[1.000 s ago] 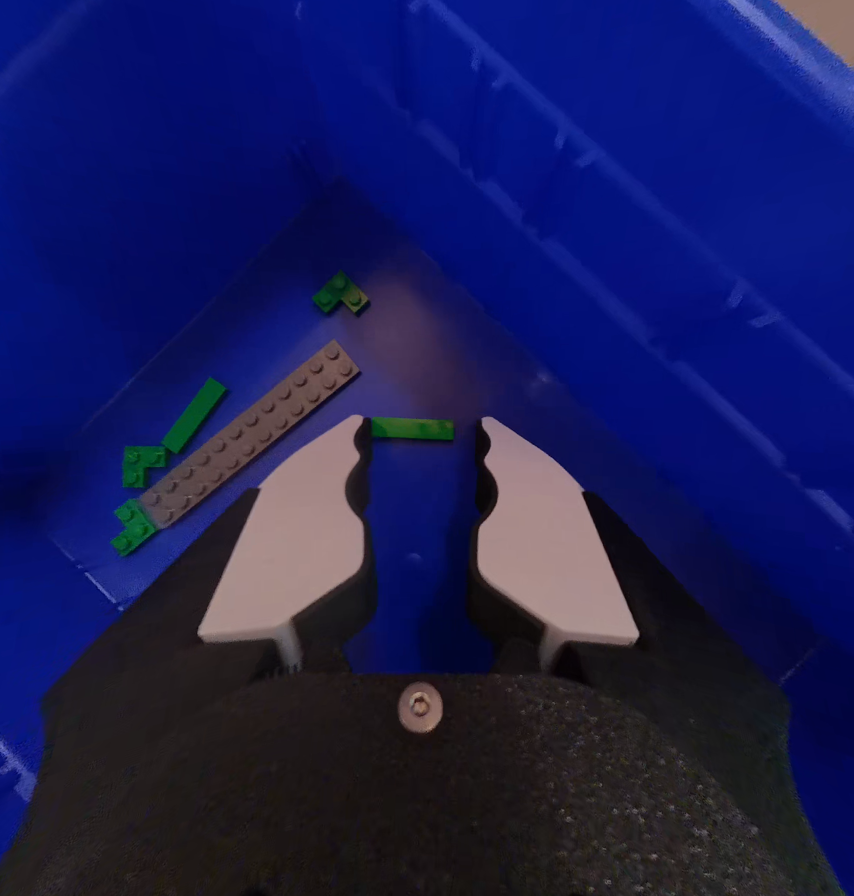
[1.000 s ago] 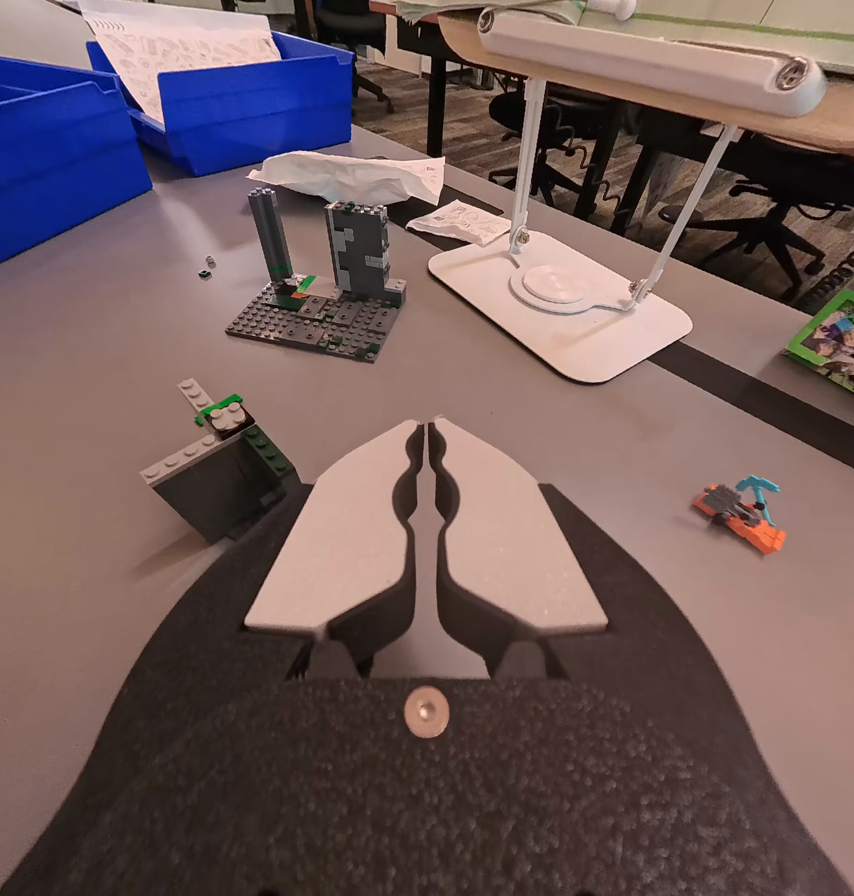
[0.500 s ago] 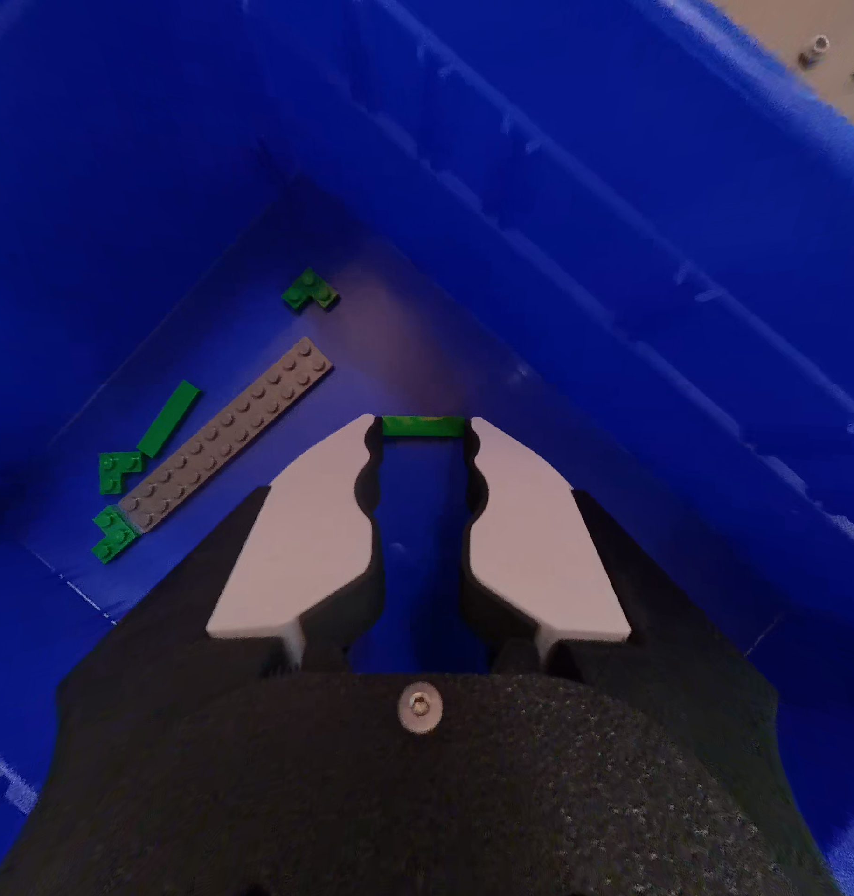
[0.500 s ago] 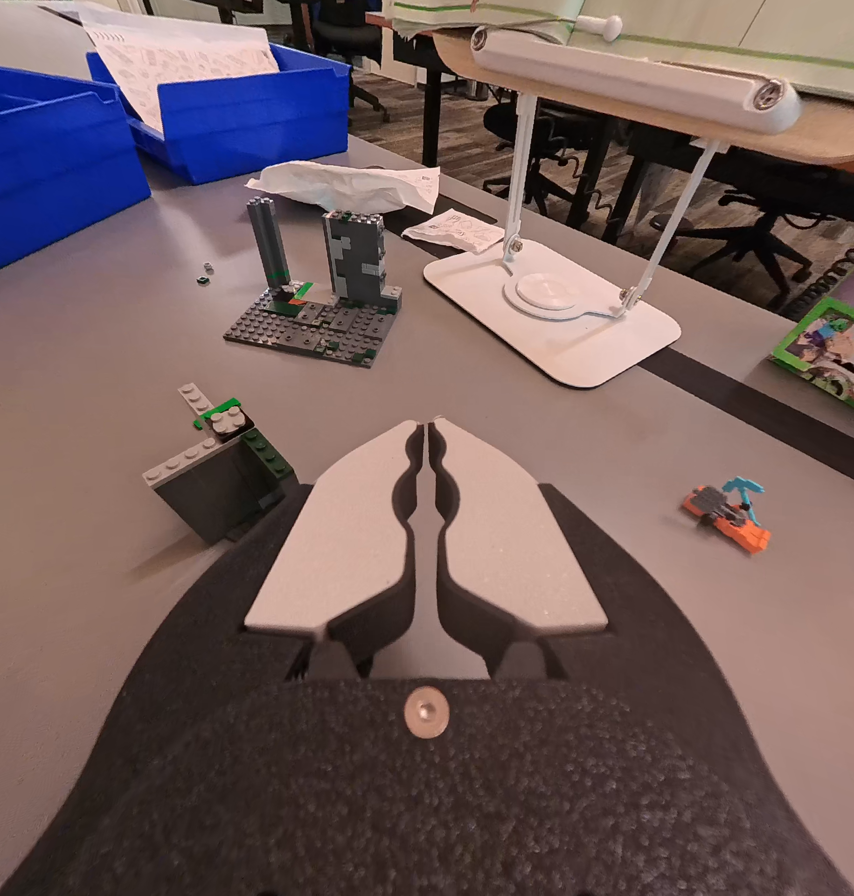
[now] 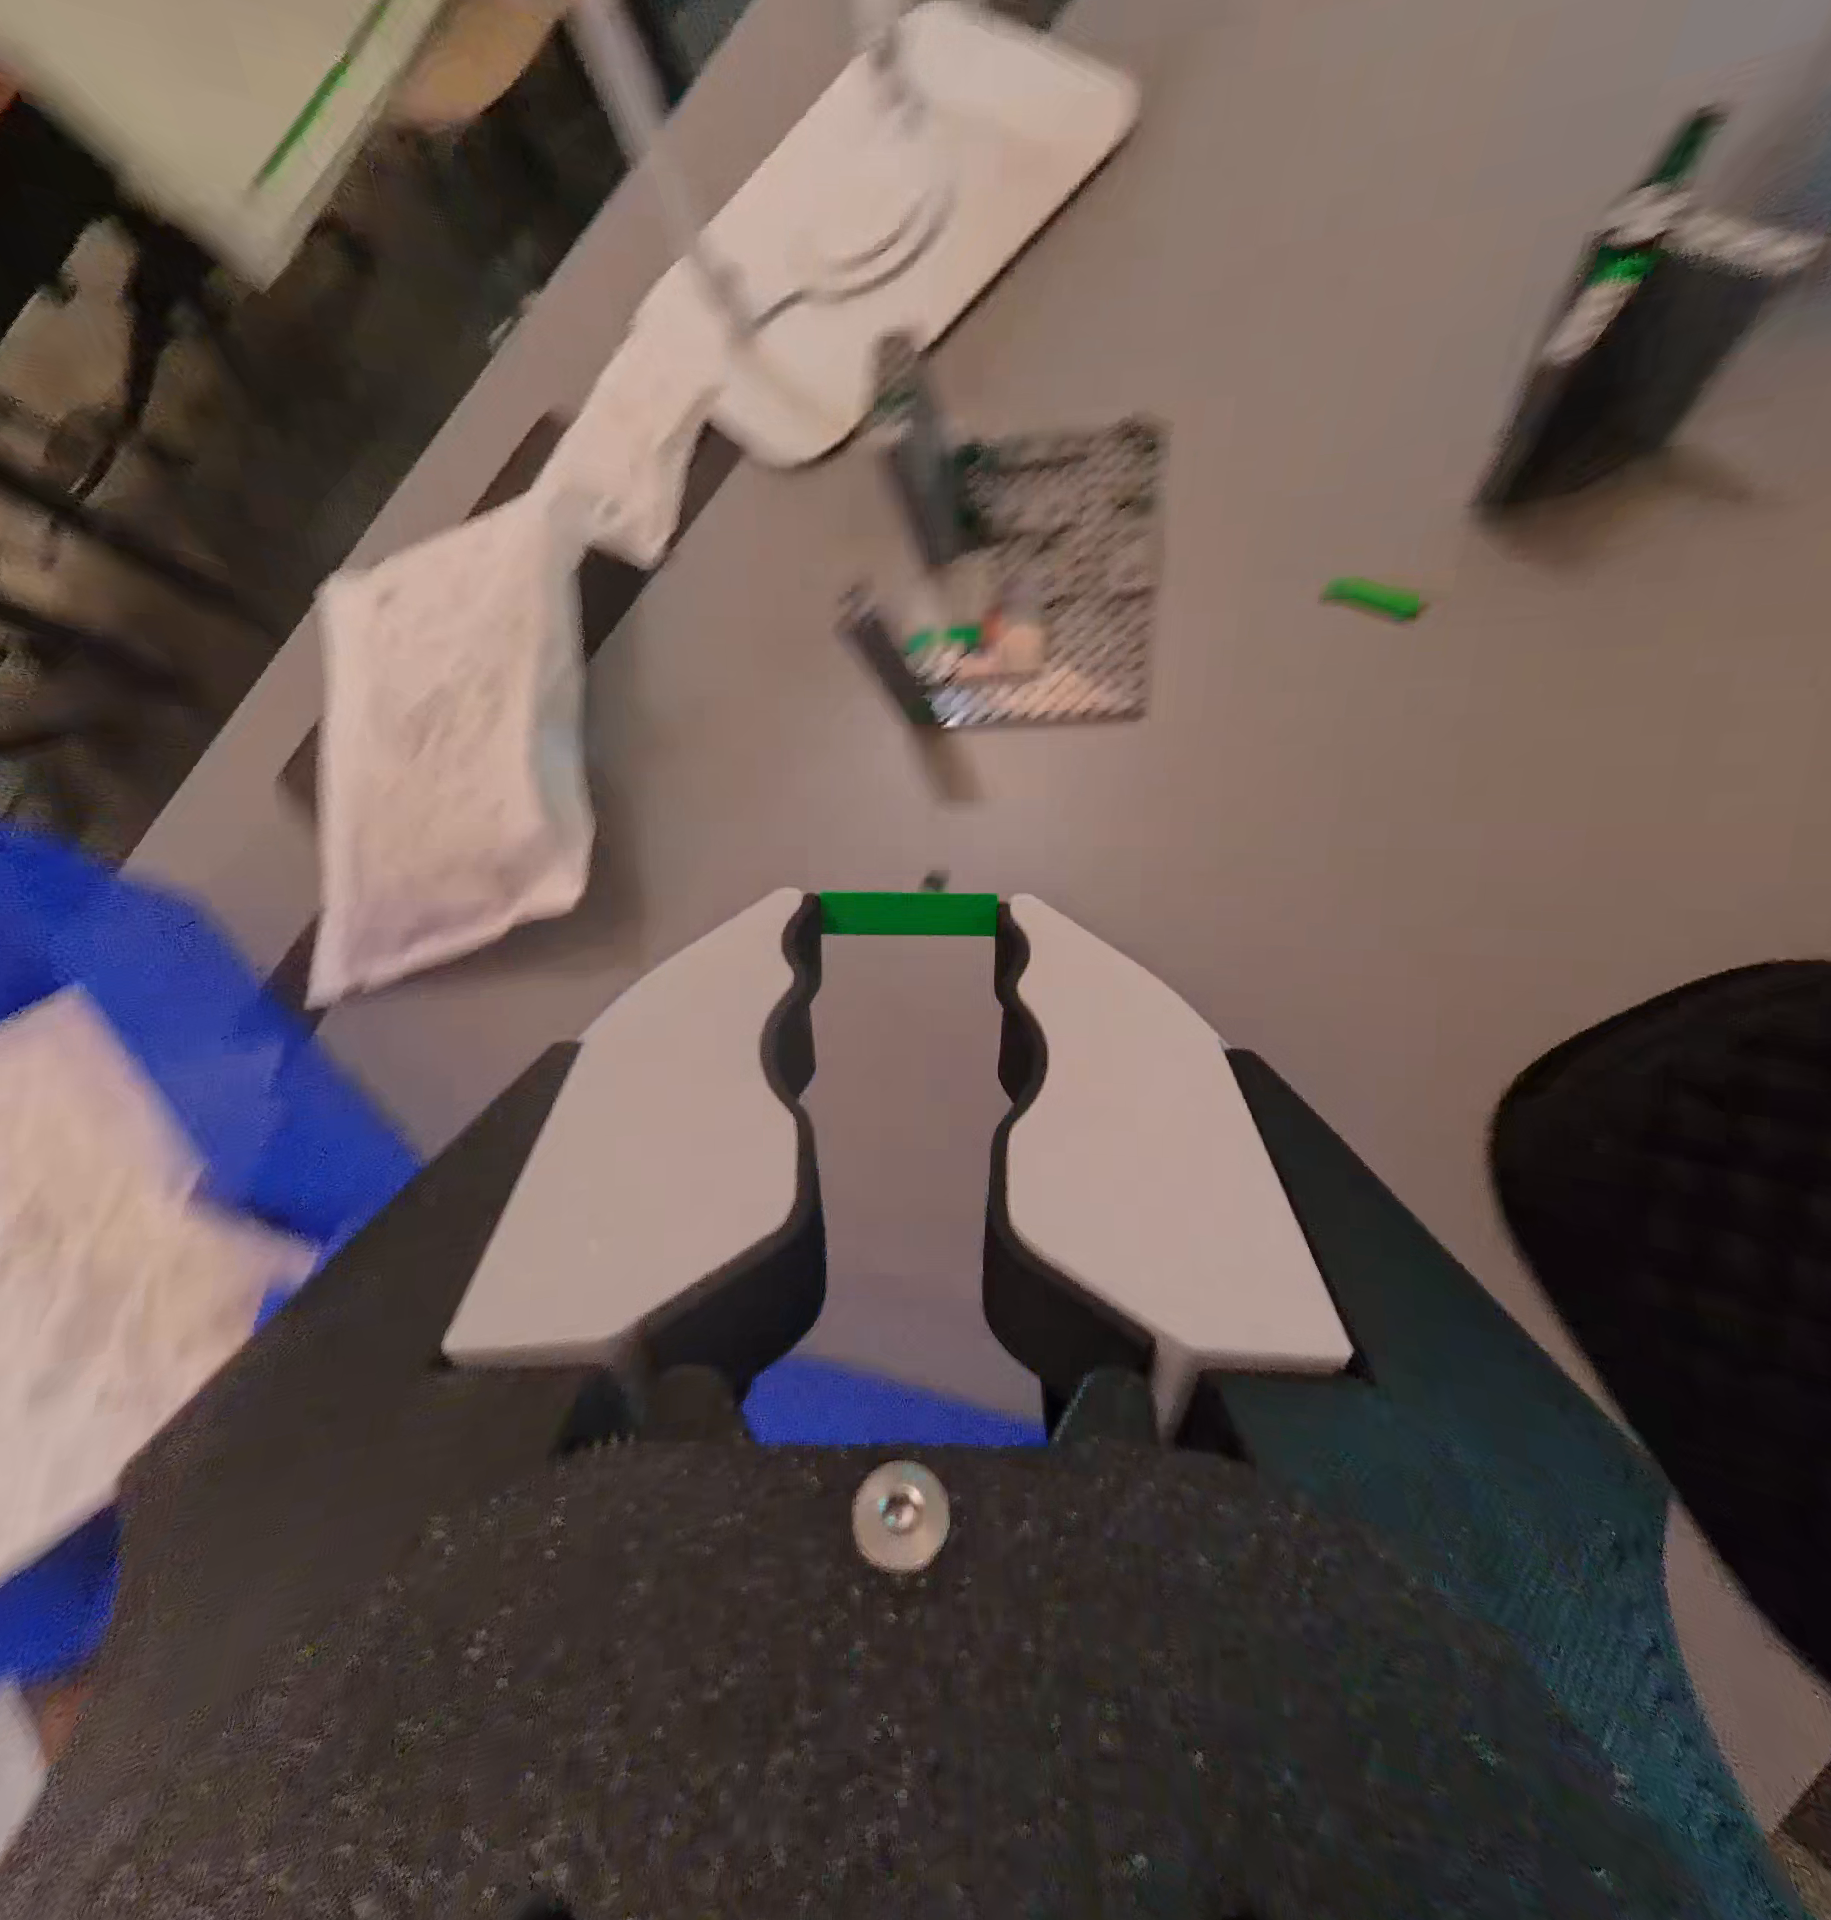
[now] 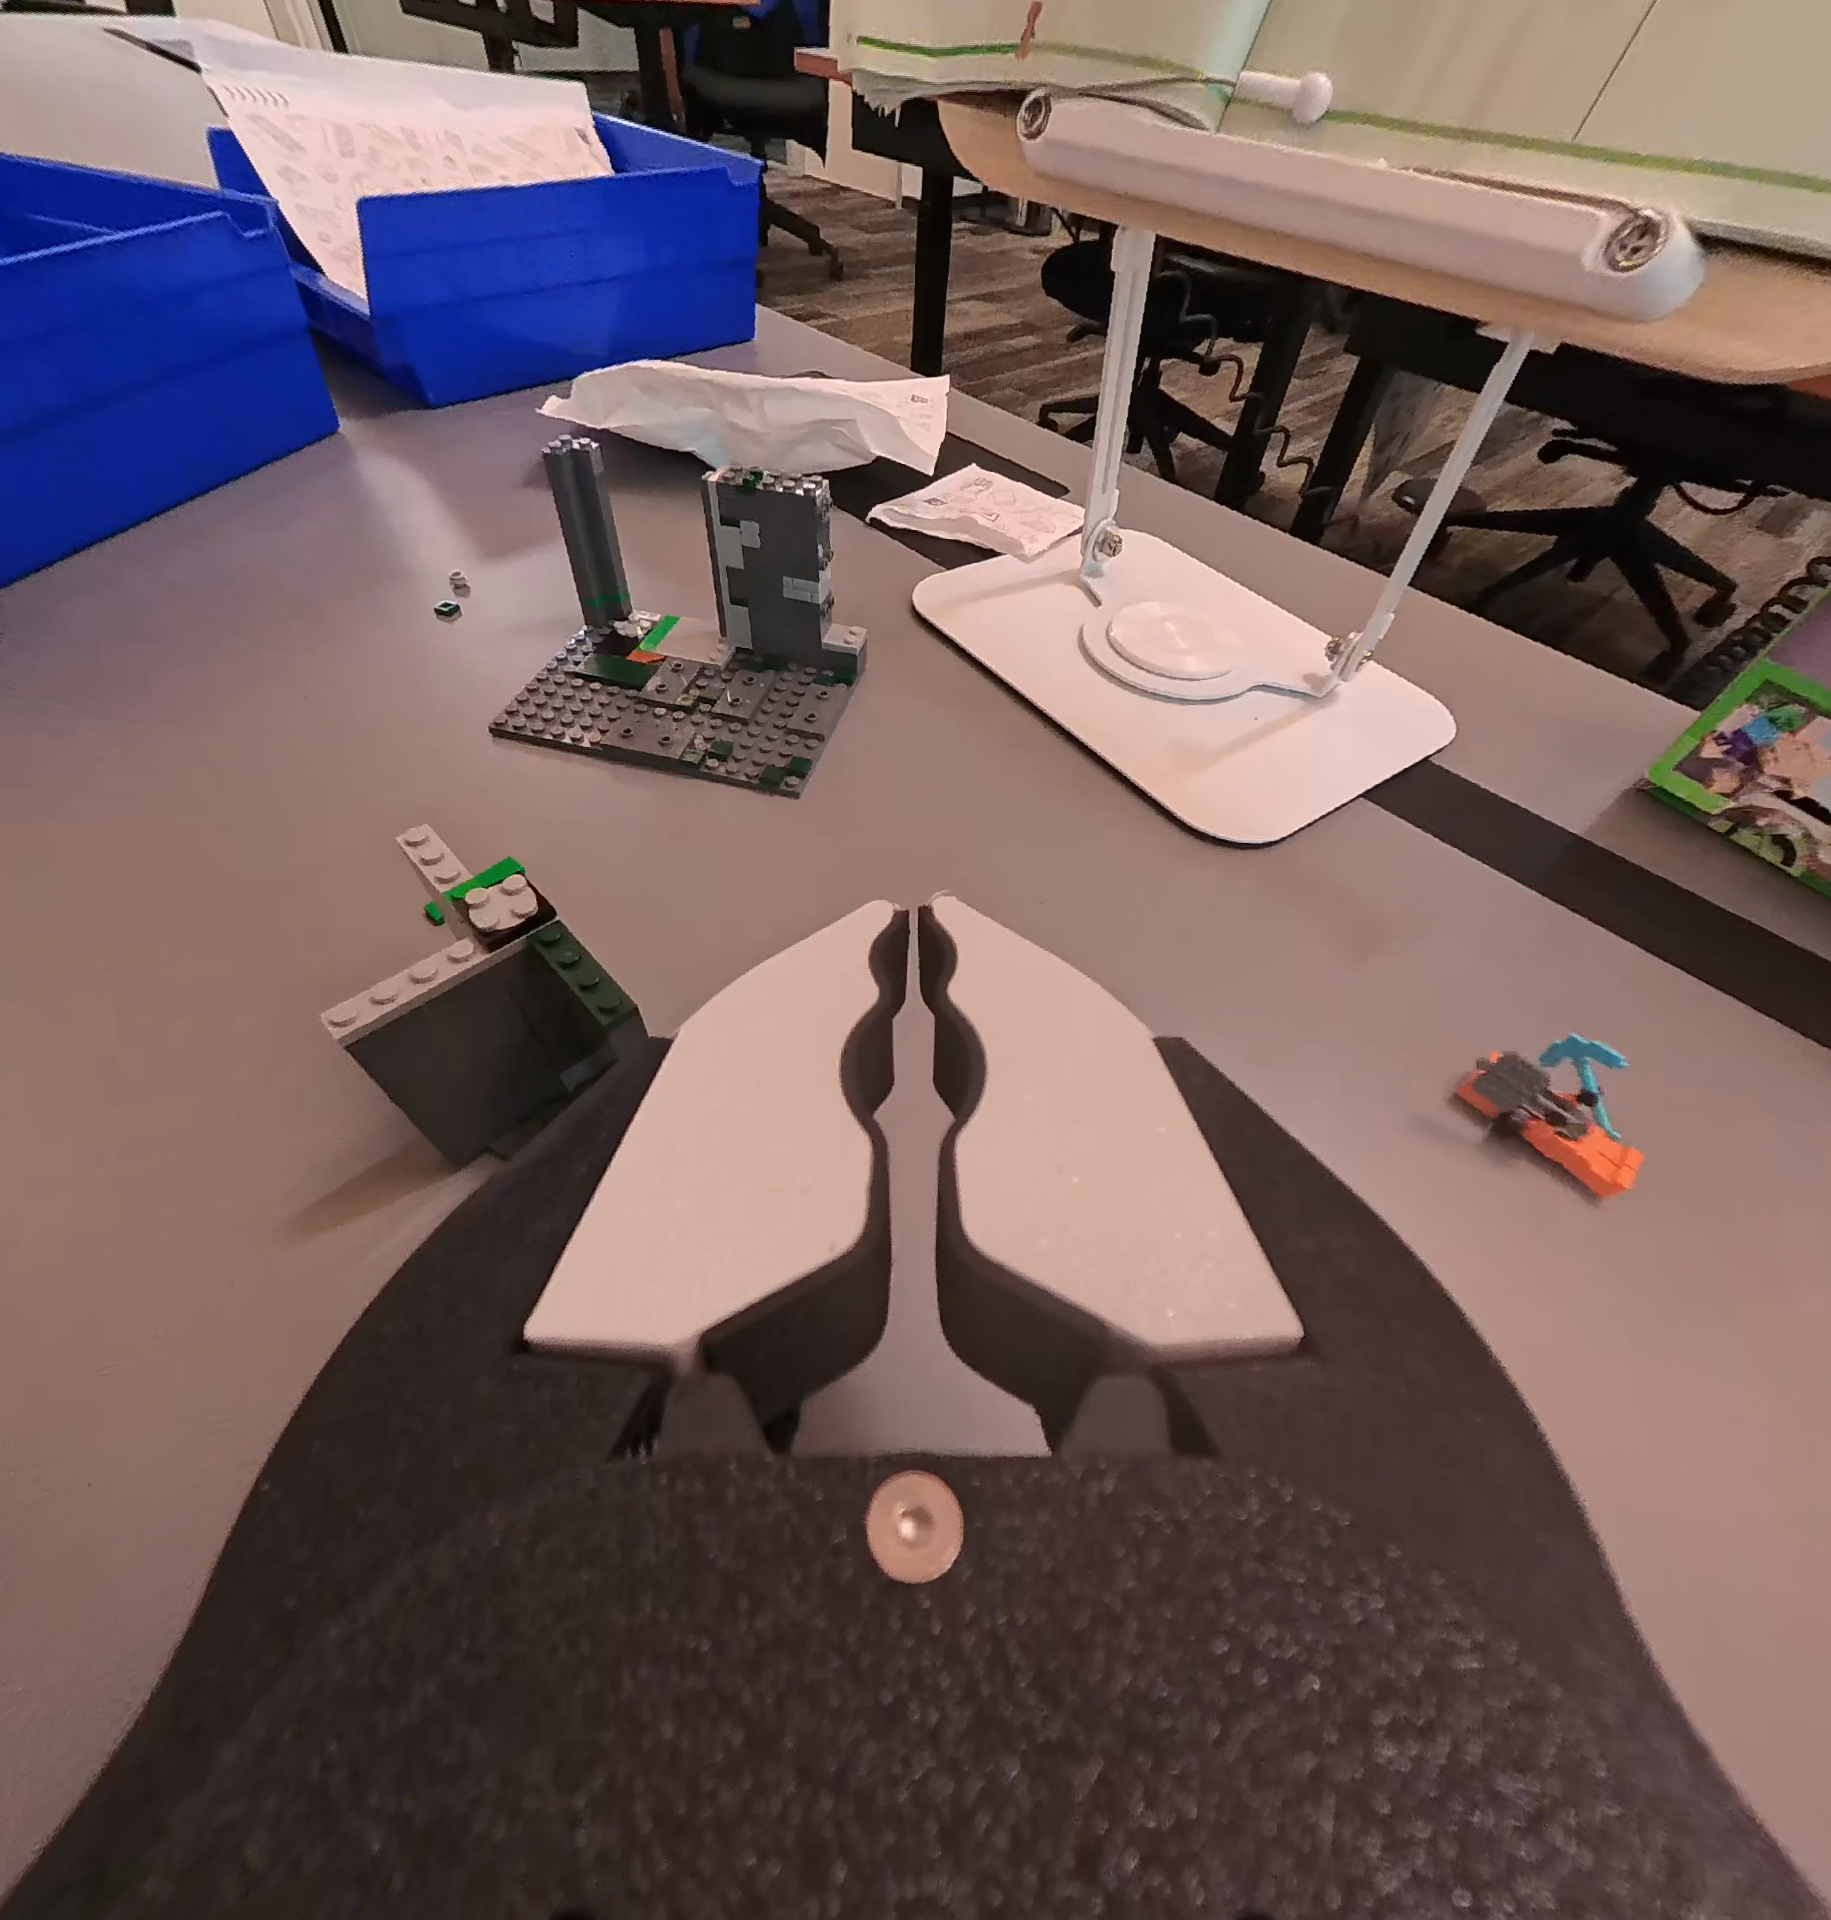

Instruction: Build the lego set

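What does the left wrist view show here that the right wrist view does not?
Only the left wrist view shows the left tool shut on a green flat piece, plus a loose green piece on the table.

Only the right wrist view shows the right tool, shut and empty, an orange and teal mini build, and the green-bordered box.

Both show the studded baseplate build, the small dark grey wall section, the crumpled white bag, the white stand base and a blue bin.
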